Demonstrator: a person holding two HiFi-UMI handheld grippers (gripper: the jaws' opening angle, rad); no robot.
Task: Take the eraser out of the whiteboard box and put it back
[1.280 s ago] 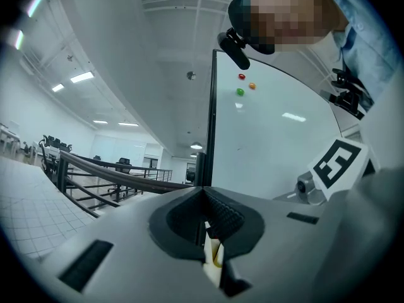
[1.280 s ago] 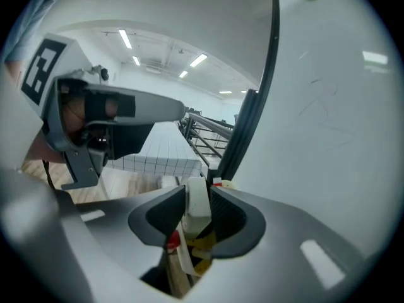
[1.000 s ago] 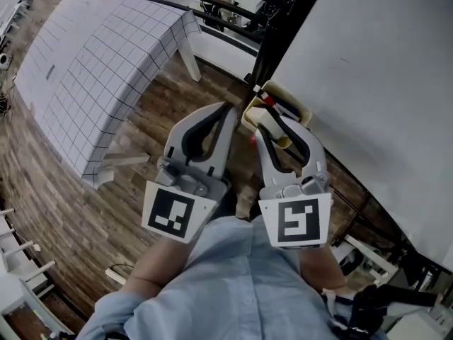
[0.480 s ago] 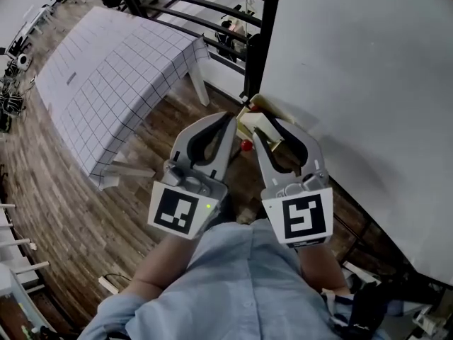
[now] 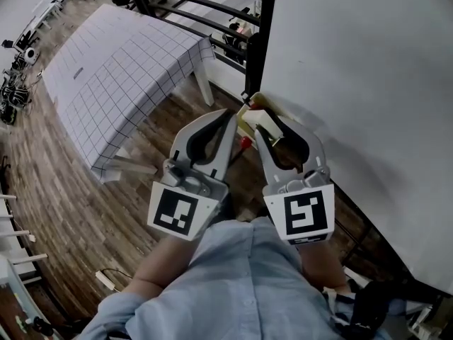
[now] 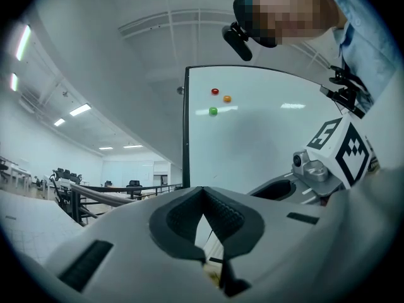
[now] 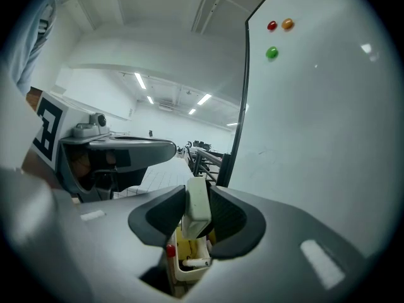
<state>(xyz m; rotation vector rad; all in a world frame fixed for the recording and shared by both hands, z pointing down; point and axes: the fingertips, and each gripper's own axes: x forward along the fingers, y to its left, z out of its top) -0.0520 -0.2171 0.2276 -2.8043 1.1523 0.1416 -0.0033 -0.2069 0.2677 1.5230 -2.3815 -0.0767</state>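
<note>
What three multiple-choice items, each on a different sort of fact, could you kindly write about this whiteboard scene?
1. Where is the eraser?
A) in the right gripper
B) in the left gripper
C) lying inside the box

2. How many round magnets are on the whiteboard?
A) one
B) three
C) five

3. How do the left gripper's jaws stand?
A) wide apart
B) half open
C) together, nothing between them

Answers:
1 A: the right gripper view shows the eraser pinched between its jaws, with the box beyond it.
2 B: one red, one orange and one green are there.
3 C: the left gripper view shows the tips meeting, empty.
</note>
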